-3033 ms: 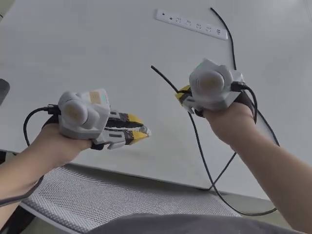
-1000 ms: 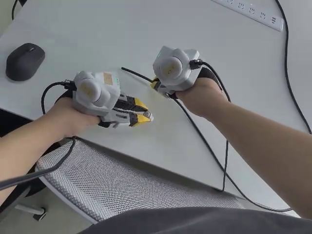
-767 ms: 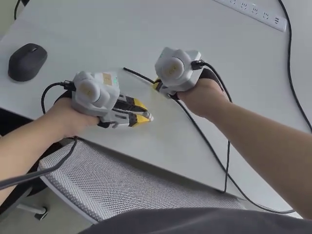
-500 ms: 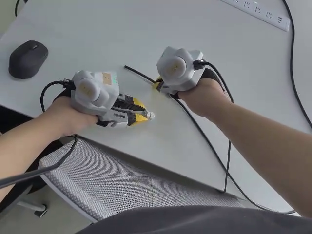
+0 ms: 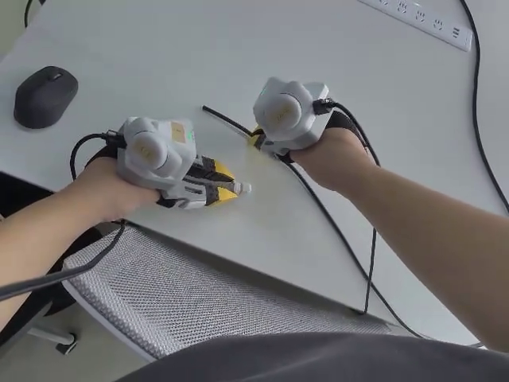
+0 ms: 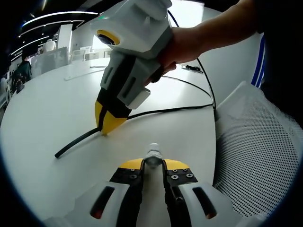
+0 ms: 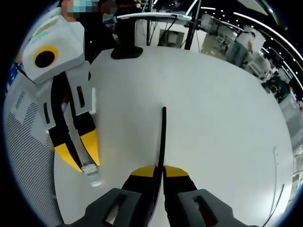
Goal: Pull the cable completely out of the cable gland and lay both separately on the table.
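My left gripper is shut on a small clear cable gland that pokes out past its yellow tips, also seen as the cable gland in the right gripper view. My right gripper is shut on the thin black cable, whose free end lies on the white table. The cable runs back from the right gripper across the table and over the near edge. Gland and cable are apart, with a gap between the two grippers.
A dark computer mouse lies at the table's left. A white power strip sits at the far edge. A mesh chair seat is below the near table edge. A black monitor stand stands across the table.
The two grippers have come down closer to the table since three seconds ago. Over the last second they have held almost still, each keeping its hold.
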Motion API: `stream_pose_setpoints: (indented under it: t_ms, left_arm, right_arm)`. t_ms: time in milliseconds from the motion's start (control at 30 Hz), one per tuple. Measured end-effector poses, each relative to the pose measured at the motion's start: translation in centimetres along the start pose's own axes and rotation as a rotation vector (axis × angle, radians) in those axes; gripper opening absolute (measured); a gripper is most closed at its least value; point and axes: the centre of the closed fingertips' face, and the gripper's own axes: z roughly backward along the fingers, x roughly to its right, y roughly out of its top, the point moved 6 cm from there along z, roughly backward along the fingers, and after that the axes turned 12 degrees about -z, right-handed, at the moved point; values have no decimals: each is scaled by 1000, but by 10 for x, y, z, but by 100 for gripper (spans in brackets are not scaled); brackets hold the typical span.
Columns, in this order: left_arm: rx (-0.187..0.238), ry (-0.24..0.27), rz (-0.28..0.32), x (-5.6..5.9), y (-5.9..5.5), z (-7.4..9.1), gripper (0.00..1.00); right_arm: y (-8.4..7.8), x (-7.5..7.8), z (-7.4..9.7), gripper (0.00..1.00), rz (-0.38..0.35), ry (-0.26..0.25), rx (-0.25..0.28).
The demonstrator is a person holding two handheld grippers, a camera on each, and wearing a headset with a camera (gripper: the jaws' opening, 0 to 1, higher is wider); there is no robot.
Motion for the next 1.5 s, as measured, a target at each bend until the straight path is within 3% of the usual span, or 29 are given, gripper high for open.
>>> stream_pose_setpoints:
  t_ms: [667, 933, 1000, 1067, 1233, 1500]
  left_arm:
    - [-28, 14, -13, -2, 0, 2, 20]
    - [-30, 30, 11, -4, -1, 3, 25]
    - [-29, 35, 18, -4, 0, 3, 26]
    - [-30, 41, 67, -5, 0, 4, 30]
    - [-29, 56, 67, -7, 2, 5, 38]
    - [19, 80, 131, -7, 12, 17, 47]
  right_arm:
    - [2, 1, 0, 3, 12, -10, -5]
    - [-1, 6, 4, 17, -46, -48, 8]
    - [-1, 6, 9, 17, -56, -53, 19]
    - [0, 5, 14, 19, -68, -55, 35]
    - [4, 2, 28, 27, -139, -45, 110]
    - [2, -6, 62, 38, -191, -25, 187]
